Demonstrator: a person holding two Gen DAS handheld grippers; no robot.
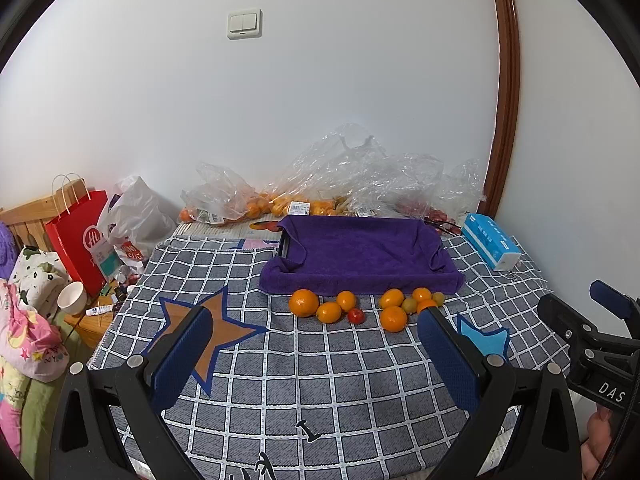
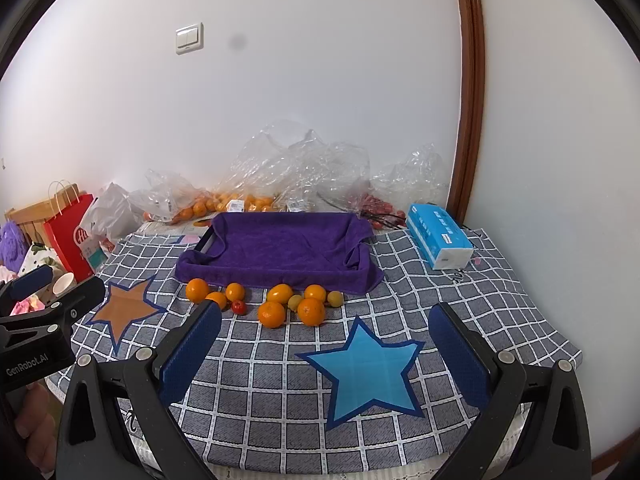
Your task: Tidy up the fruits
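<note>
Both tongs apart, empty. Fruits (image 2: 276, 302) lie at 12 o'clock of left gripper (image 1: 316, 356), 11 o'clock of right gripper (image 2: 324, 356); row runs 9-to-3.

The right gripper (image 2: 324, 344) hangs wide apart above the checked cloth (image 2: 420, 304). Oranges (image 2: 272, 314) cluster before a purple-towelled tray (image 2: 280, 248).

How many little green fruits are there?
2. One green fruit sits among the oranges; the other green fruit at the row's right end. Bags may hide more.
</note>
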